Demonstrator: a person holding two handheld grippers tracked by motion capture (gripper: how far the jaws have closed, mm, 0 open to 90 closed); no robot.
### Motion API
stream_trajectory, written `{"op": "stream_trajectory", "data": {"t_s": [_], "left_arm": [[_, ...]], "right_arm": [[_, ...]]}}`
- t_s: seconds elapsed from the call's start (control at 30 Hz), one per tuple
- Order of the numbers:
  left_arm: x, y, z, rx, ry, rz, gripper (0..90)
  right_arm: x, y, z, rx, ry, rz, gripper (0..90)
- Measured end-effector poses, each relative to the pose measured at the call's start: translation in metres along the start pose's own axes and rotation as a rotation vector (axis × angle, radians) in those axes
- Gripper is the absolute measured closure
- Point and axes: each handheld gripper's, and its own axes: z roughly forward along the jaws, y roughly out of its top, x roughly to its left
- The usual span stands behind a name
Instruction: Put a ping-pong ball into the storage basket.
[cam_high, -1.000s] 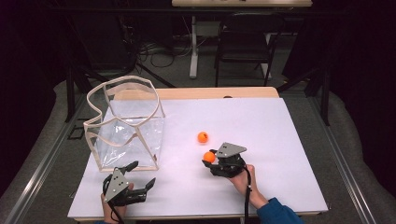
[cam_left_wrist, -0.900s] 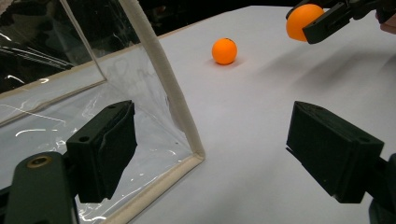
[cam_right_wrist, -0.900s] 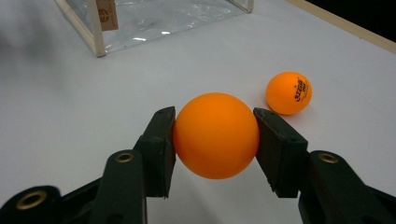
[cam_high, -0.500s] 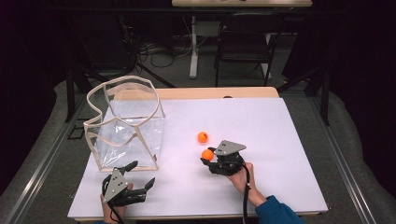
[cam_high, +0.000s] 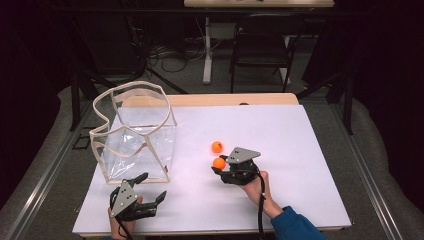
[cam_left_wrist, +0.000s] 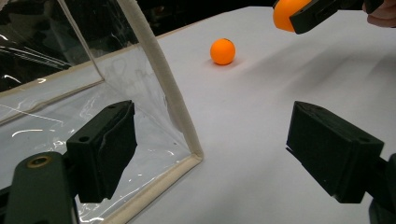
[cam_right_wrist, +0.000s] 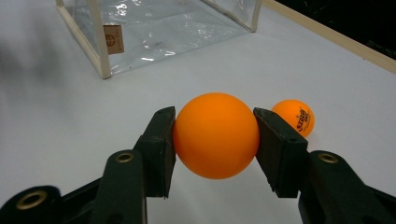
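White table (cam_high: 300, 150): we grip one orange ball (cam_right_wrist: 215, 135) in the right gripper (cam_right_wrist: 215, 140), left gripper (cam_left_wrist: 210, 154) open by the clear bag (cam_high: 135, 135), seemingly empty; second ball (cam_high: 217, 146) remains.

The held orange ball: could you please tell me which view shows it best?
The right gripper view: the held orange ball sits large between both jaws. The high view shows it small; the left gripper view catches only its edge.

Dark room, black chair (cam_high: 261, 47) beyond table (cam_high: 310, 150)
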Motion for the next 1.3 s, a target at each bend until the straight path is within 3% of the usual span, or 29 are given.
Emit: {"op": "stream_trajectory", "data": {"t_s": [1.3], "left_arm": [[0.000,0.000,0.001,0.006,0.001,0.000,15.8]], "right_arm": [[0.001,0.029,0.018,-0.011,0.051,0.003,51.1]]}}
